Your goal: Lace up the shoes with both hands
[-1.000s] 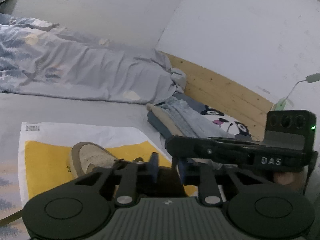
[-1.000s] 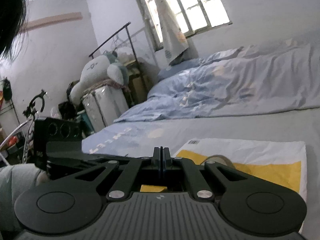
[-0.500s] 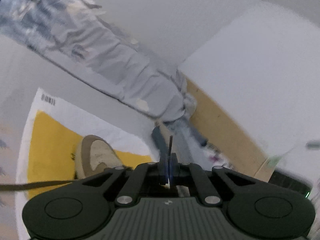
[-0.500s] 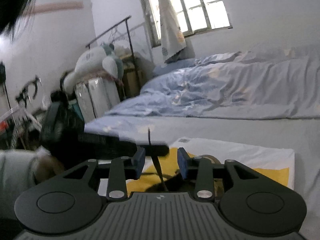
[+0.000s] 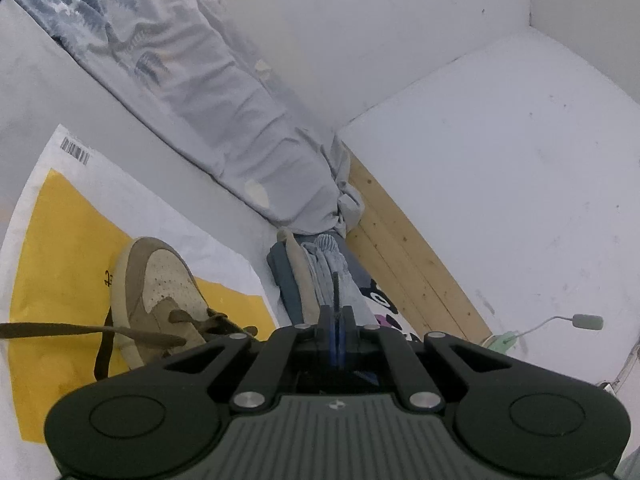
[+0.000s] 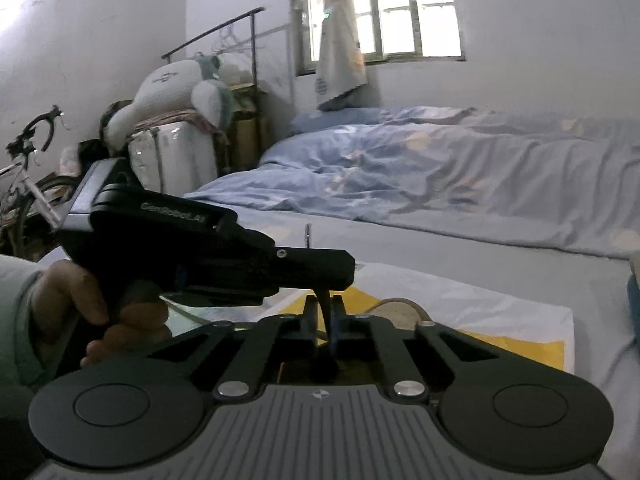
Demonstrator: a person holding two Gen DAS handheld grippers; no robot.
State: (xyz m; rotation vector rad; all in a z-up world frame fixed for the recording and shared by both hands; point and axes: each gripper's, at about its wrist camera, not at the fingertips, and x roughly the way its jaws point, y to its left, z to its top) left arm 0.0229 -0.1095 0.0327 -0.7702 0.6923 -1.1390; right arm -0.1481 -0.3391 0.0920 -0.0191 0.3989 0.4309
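A tan and brown shoe (image 5: 160, 300) lies on a yellow-and-white plastic mailing bag (image 5: 52, 248) spread over a grey bed sheet (image 6: 480, 264), its toe pointing to the far side of the bed in the left wrist view. The left hand-held gripper (image 5: 337, 322) is closed tight on a dark lace end (image 5: 336, 292), whose stiff tip stands up past the blue pads. A loose brown lace (image 5: 80, 330) runs from the shoe's eyelets out to the left edge of that view. In the right wrist view, the right hand-held gripper (image 6: 326, 312) is closing its jaws around a thin dark lace strand (image 6: 325, 304) that hangs down from the left tool, which a bare hand (image 6: 86, 300) in a grey-green sleeve grips just to the left. A rumpled pale blue duvet (image 6: 440, 176) covers the far half of the bed, under a bright window (image 6: 400, 12).
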